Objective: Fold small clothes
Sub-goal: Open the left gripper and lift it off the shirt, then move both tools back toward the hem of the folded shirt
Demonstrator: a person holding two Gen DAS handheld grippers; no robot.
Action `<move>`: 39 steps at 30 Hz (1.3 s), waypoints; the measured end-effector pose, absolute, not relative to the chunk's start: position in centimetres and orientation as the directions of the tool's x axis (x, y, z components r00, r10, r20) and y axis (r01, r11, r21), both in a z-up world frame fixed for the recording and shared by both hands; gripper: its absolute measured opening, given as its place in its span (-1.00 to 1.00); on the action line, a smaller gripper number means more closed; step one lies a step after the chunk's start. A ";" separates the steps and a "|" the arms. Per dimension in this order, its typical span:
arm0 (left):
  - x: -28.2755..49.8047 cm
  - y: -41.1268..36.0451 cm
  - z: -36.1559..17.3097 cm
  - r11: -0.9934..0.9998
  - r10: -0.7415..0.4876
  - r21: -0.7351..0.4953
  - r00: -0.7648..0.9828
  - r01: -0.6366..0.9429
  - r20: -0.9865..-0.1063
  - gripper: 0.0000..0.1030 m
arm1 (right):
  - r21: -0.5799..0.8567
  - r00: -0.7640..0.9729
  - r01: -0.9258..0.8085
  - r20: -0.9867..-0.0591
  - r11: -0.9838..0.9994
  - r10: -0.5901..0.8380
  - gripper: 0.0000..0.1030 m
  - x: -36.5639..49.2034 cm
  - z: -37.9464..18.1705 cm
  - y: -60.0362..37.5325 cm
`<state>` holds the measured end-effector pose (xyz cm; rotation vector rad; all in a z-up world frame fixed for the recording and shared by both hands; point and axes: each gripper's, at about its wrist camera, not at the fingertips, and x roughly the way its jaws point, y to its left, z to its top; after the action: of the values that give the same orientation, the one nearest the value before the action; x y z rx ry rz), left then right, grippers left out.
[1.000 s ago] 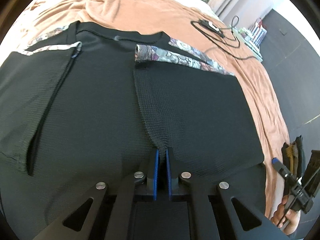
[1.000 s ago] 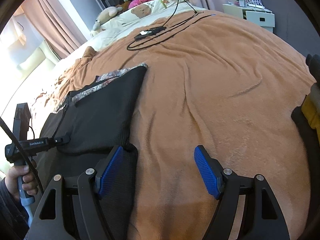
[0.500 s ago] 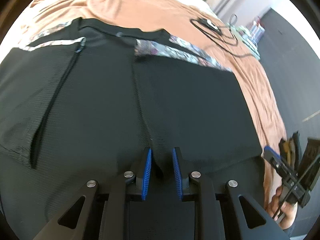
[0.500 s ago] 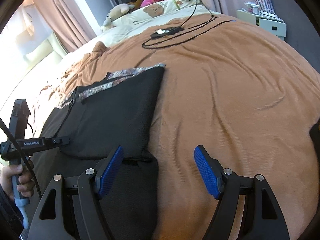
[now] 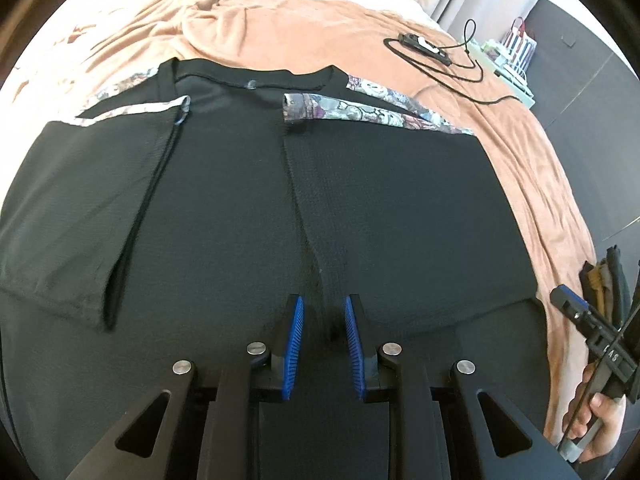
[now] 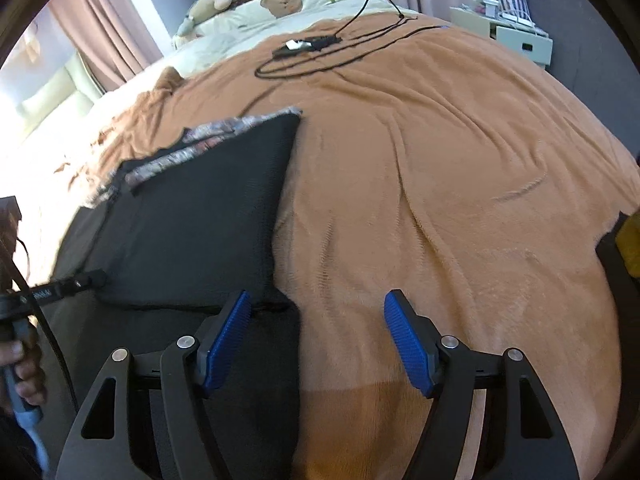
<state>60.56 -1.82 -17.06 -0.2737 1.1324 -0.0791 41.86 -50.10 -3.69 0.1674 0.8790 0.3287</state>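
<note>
The black shirt [image 5: 320, 208] lies sleeves-in on the blanket [image 6: 460, 184]. The left gripper [image 5: 322, 320], jaws just parted, grips nothing; the right gripper [image 6: 316, 332] gapes empty. A snagged pad could undo the fold.

A bed [image 6: 460, 168] under a rust-orange blanket [image 5: 532, 184] fills the room, pink curtains [image 6: 104, 28] and bright daylight at its far left corner, a white nightstand [image 6: 516, 38] against the grey wall [image 6: 580, 40].

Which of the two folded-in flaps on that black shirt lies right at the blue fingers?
The wider right-hand flap; its edge runs between the fingers. The left flap lies apart.
</note>
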 end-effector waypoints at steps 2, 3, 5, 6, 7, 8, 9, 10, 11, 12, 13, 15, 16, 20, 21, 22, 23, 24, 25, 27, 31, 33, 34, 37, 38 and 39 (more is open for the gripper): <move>59.4 -1.2 -16.1 0.961 -0.209 -0.266 0.433 -0.075 -0.877 -0.48 | 0.270 0.605 -0.217 -0.717 0.938 0.347 0.32 41.1 -2.8 -50.1; 59.0 -1.1 -15.7 0.960 -0.210 -0.269 0.438 -0.075 -0.874 -0.38 | 0.268 0.609 -0.222 -0.713 0.938 0.348 0.32 40.6 -2.4 -50.1; 57.9 -0.5 -14.5 0.960 -0.208 -0.270 0.458 -0.074 -0.864 -0.15 | 0.263 0.613 -0.230 -0.709 0.937 0.349 0.32 39.6 -2.1 -50.0; 57.2 -0.2 -13.7 0.961 -0.205 -0.268 0.472 -0.070 -0.857 0.01 | 0.255 0.613 -0.231 -0.711 0.939 0.344 0.32 39.1 -2.0 -49.8; 56.4 0.1 -13.0 0.962 -0.202 -0.265 0.487 -0.065 -0.850 0.08 | 0.249 0.617 -0.230 -0.710 0.941 0.339 0.32 38.6 -1.9 -49.8; 55.9 0.4 -12.4 0.963 -0.200 -0.263 0.498 -0.060 -0.844 0.16 | 0.244 0.623 -0.228 -0.707 0.943 0.334 0.32 37.9 -1.8 -49.6; 55.2 0.9 -11.8 0.964 -0.198 -0.261 0.509 -0.054 -0.837 0.22 | 0.245 0.622 -0.228 -0.708 0.942 0.334 0.33 37.4 -1.7 -49.5; 54.6 1.2 -11.2 0.965 -0.195 -0.257 0.517 -0.051 -0.833 0.25 | 0.248 0.617 -0.229 -0.711 0.941 0.337 0.34 36.9 -1.6 -49.2; 54.0 1.7 -10.7 0.967 -0.190 -0.252 0.523 -0.049 -0.831 0.33 | 0.246 0.615 -0.230 -0.713 0.942 0.337 0.38 36.4 -1.3 -49.2; 53.3 2.2 -10.1 0.968 -0.183 -0.246 0.532 -0.049 -0.827 0.42 | 0.233 0.619 -0.232 -0.714 0.944 0.328 0.41 35.8 -1.0 -48.8; 52.8 2.6 -9.7 0.969 -0.179 -0.244 0.540 -0.049 -0.822 0.46 | 0.221 0.625 -0.233 -0.712 0.947 0.320 0.52 35.2 -0.8 -48.7; 51.5 3.8 -8.7 0.970 -0.168 -0.239 0.562 -0.054 -0.810 0.69 | 0.207 0.638 -0.224 -0.708 0.952 0.304 0.67 34.0 0.0 -48.6; 50.8 4.3 -8.2 0.970 -0.161 -0.237 0.574 -0.060 -0.803 0.76 | 0.207 0.640 -0.220 -0.707 0.953 0.301 0.71 33.6 0.3 -48.6; 48.2 6.0 -6.8 0.970 -0.146 -0.235 0.619 -0.064 -0.772 0.99 | 0.190 0.668 -0.205 -0.690 0.960 0.279 1.00 31.4 2.0 -48.4; 47.6 6.4 -6.5 0.971 -0.142 -0.232 0.624 -0.065 -0.769 0.99 | 0.185 0.676 -0.199 -0.685 0.962 0.272 1.00 30.7 2.5 -48.4; 47.1 6.8 -6.4 0.970 -0.141 -0.232 0.627 -0.067 -0.766 0.99 | 0.184 0.680 -0.198 -0.681 0.963 0.270 1.00 30.2 2.8 -48.3; 46.6 7.2 -6.2 0.969 -0.143 -0.238 0.629 -0.068 -0.764 0.99 | 0.180 0.687 -0.198 -0.676 0.963 0.268 1.00 29.3 3.3 -48.1; 46.0 7.7 -6.1 0.967 -0.145 -0.244 0.633 -0.071 -0.761 0.99 | 0.176 0.691 -0.197 -0.673 0.965 0.264 1.00 28.8 3.5 -48.0; 45.5 8.1 -5.9 0.966 -0.145 -0.247 0.636 -0.075 -0.758 0.99 | 0.173 0.695 -0.196 -0.670 0.965 0.261 1.00 28.4 3.7 -48.0; 44.3 8.9 -5.6 0.964 -0.143 -0.253 0.646 -0.081 -0.750 0.99 | 0.174 0.694 -0.200 -0.669 0.964 0.265 1.00 27.2 4.1 -47.8; 42.0 10.4 -5.2 0.960 -0.151 -0.268 0.657 -0.081 -0.738 0.99 | 0.186 0.686 -0.205 -0.673 0.961 0.277 1.00 25.4 4.5 -48.0; 40.7 11.0 -4.9 0.960 -0.149 -0.268 0.663 -0.080 -0.734 0.99 | 0.162 0.697 -0.205 -0.668 0.965 0.260 1.00 24.4 4.8 -47.9; 40.1 11.3 -4.8 0.961 -0.148 -0.266 0.665 -0.080 -0.732 0.99 | 0.157 0.701 -0.205 -0.665 0.966 0.257 1.00 24.0 4.9 -47.9; 38.4 12.1 -4.6 0.960 -0.143 -0.266 0.673 -0.082 -0.726 0.99 | 0.169 0.706 -0.211 -0.654 0.963 0.270 1.00 22.5 5.1 -48.1; 37.8 12.4 -4.4 0.960 -0.142 -0.268 0.677 -0.085 -0.722 0.99 | 0.171 0.707 -0.212 -0.652 0.962 0.272 1.00 22.1 5.2 -48.1; 37.0 12.8 -4.3 0.959 -0.139 -0.271 0.684 -0.089 -0.716 0.99 | 0.173 0.708 -0.212 -0.651 0.962 0.273 1.00 21.6 5.3 -48.2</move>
<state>37.04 12.81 -4.26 -0.2956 0.8207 -0.0288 21.61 -48.17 5.30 0.0878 0.7362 0.2697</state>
